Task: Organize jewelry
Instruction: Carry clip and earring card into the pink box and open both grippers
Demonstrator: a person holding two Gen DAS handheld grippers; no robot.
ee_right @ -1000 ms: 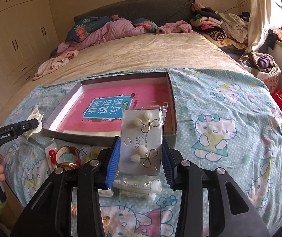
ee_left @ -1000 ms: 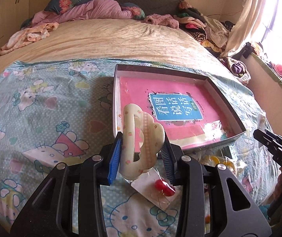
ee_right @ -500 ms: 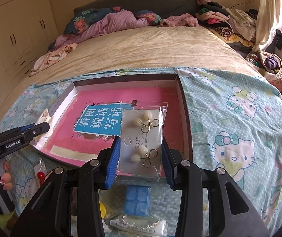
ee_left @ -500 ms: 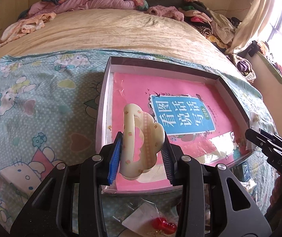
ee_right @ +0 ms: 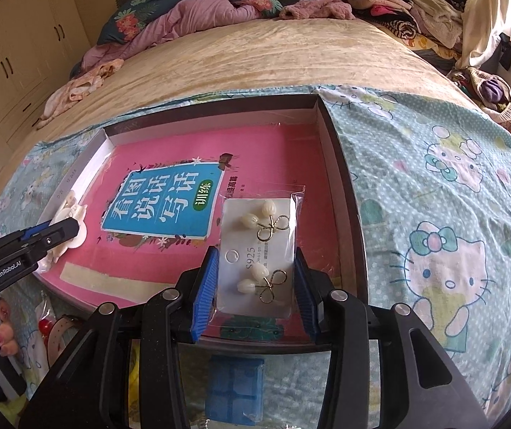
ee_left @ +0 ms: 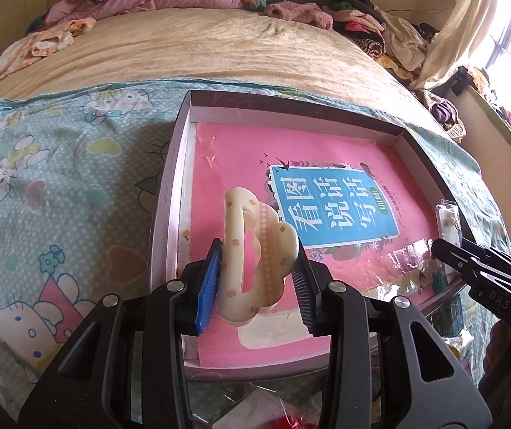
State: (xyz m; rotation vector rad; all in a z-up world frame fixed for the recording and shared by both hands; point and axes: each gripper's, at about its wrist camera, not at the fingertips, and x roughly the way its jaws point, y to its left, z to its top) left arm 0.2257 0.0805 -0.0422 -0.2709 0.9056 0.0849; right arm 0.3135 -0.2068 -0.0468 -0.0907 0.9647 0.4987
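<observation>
Both grippers over the shallow box, each loaded, release pending.

The left gripper [ee_left: 255, 282] has its jaws closed on a cream hair claw clip [ee_left: 255, 261], held upright above the near-left corner of the box [ee_left: 169, 193]; the clip's long axis runs up and away from the jaws, its arched back pointing to the box's far wall. The right gripper [ee_right: 255, 286] has its jaws closed on the side edges of a bagged earring card [ee_right: 260, 250], above the near-right part of the box, long axis pointing toward the far wall, earrings facing up. Judgement: each item should be lowered close to the pink book [ee_right: 169, 200] lining the box before the jaws part, and set well apart, so neither tumbles nor overlaps.
</observation>
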